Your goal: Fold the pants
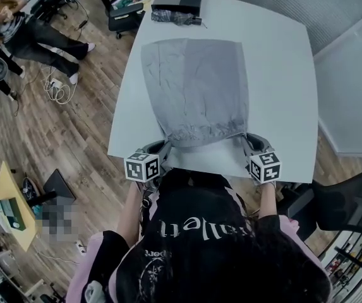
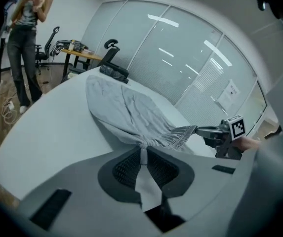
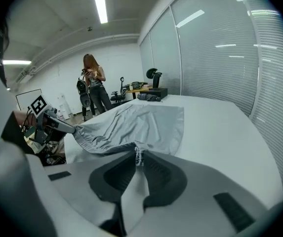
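Pinching opposite ends of the waistband (image 1: 206, 135), the left gripper (image 1: 166, 146) and right gripper (image 1: 247, 141) were each clamped on the grey pants (image 1: 196, 87), which lay flat along the white table (image 1: 282, 74). Soft, light cloth, it looked sure to sag between grips; those elastic corners seemed the best hold.

Your head cam: up high, looks steeply down on table (image 1: 282, 74). Your L & R gripper views: low, close behind own jaws, looking across it. All 3 share the pants (image 1: 196, 90).
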Available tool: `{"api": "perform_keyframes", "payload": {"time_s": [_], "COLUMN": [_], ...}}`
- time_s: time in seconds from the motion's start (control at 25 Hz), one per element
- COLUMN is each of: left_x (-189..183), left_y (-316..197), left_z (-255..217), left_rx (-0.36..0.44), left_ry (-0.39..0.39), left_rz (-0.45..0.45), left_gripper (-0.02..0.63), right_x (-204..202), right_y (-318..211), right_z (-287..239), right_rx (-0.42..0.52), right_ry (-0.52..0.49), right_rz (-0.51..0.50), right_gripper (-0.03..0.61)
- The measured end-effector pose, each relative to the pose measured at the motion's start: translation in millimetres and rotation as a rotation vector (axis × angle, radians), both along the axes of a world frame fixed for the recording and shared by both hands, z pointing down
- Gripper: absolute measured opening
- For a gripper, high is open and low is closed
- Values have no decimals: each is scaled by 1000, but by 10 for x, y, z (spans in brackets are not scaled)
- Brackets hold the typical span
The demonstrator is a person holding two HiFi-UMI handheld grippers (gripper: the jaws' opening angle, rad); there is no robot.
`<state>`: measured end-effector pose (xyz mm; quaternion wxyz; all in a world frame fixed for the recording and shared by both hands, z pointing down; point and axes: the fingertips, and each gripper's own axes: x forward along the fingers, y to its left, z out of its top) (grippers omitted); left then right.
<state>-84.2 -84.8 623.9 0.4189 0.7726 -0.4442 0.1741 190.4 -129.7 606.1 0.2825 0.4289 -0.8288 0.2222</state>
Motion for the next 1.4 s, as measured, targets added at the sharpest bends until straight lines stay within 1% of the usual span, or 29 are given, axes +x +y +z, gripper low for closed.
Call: {"api": "perform_keyframes", "payload": {"time_s": [0.2,0.44,0.64,0.76,0.88,1.04,1.24,1.4], "left_x": [-45,-39,-137,-244,-324,-364,-363,-381], "left_y": [-206,-349,-403,-475,-593,-854,-1251,-1569], "left_z": [-660,-1513,-2066,-2277,-2344,-2245,-2023,-1758], "left_rx": [178,392,519,569,592,579,536,473], "left_ry": [30,79,141,135,103,37,-36,-56], "left_rz": [-5,57,35,12,13,39,91,101], "left_gripper": [54,52,52,52,52,52,52,52], "right_x": [-25,-103,-141,-137,-142,-171,-236,-298], "right_y": [-74,-116,-109,-131,-229,-486,-919,-1268], "right_z": [-507,-1192,-1798,-2015,-2071,-1925,-1668,-1394], "right_rx": [74,175,276,309,316,291,242,174], "right_ry": [-39,-102,-175,-174,-174,-156,-135,-126], "right_rz": [-28,-102,-165,-191,-205,-203,-206,-219], "right_gripper": [57,55,54,54,54,54,52,52]}}
